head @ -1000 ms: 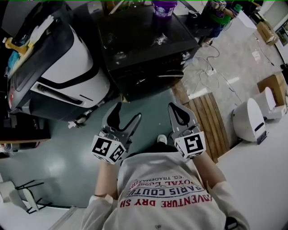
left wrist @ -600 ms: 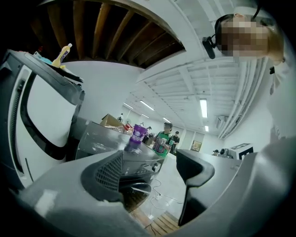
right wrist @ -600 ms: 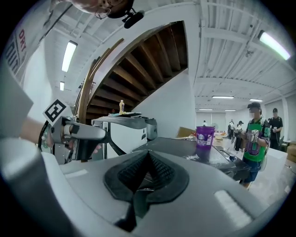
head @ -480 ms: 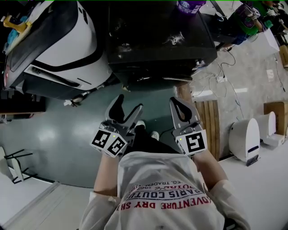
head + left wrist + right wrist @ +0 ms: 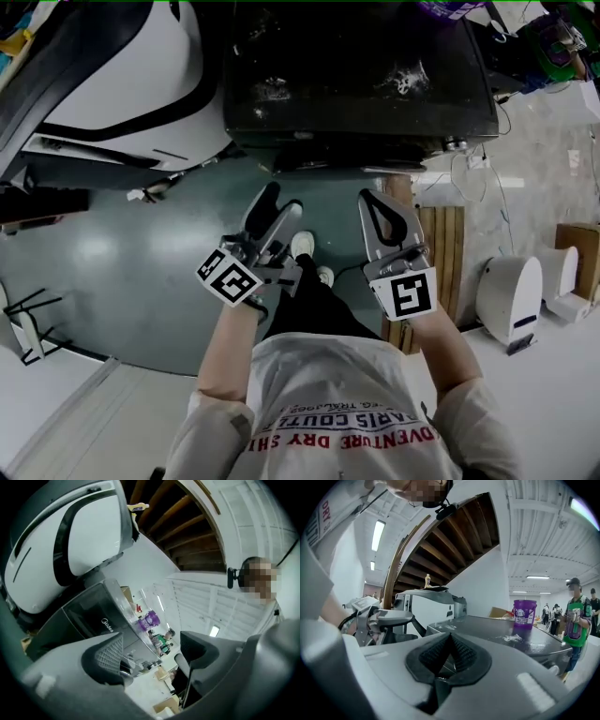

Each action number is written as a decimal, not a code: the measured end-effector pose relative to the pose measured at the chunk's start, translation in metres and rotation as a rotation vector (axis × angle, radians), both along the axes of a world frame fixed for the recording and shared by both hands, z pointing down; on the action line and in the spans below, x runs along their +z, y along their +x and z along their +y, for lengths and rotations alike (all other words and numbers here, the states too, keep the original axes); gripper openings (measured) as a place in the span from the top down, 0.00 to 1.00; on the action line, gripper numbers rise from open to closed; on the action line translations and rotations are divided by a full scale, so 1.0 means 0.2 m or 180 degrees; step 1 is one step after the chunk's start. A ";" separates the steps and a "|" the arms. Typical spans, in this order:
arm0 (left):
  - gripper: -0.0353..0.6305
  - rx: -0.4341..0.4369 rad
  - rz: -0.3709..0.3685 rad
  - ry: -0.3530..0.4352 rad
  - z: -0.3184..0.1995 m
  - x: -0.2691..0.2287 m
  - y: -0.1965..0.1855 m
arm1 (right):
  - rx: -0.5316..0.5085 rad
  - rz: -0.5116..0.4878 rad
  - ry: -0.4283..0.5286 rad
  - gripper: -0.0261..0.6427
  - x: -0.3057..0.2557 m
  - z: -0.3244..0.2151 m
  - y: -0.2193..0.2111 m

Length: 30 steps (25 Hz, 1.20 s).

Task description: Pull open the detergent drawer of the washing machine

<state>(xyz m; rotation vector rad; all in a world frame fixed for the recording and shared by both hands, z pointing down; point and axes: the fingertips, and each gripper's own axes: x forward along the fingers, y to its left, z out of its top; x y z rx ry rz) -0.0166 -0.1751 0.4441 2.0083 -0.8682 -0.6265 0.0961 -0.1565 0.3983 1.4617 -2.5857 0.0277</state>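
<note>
The black washing machine (image 5: 356, 84) fills the top middle of the head view; I see its dusty top and front edge, and its detergent drawer does not show. My left gripper (image 5: 275, 208) hangs open and empty just short of that front edge. My right gripper (image 5: 377, 201) is beside it, shut on nothing. In the left gripper view the machine's dark front (image 5: 93, 616) lies beyond the left gripper (image 5: 150, 660) with its parted jaws. Over the right gripper (image 5: 449, 641), whose pads meet, the right gripper view looks across the machine's top (image 5: 501, 634).
A large white-and-black appliance (image 5: 122, 84) stands left of the washing machine. A purple bucket (image 5: 524, 613) sits on the machine's top. A wooden pallet (image 5: 441, 253), cables (image 5: 478, 169) and a white device (image 5: 511, 300) are on the right. A person in green (image 5: 574, 616) stands beyond.
The washing machine has come nearer and lower in the head view. Both grippers have moved forward toward its front edge, and the left one has turned somewhat.
</note>
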 end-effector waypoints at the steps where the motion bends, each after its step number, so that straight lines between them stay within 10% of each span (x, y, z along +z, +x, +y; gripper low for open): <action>1: 0.37 -0.0024 0.0162 -0.0051 -0.04 0.04 0.00 | -0.0005 0.0017 -0.0014 0.96 0.04 -0.03 -0.01; 6: 0.35 -0.0182 0.0718 -0.0250 -0.21 0.28 -0.02 | 0.0000 0.0063 -0.0083 0.96 0.24 -0.14 -0.03; 30: 0.42 -0.0454 0.1380 -0.0016 -0.58 0.49 -0.02 | 0.0048 0.0150 -0.0234 0.96 0.57 -0.39 -0.10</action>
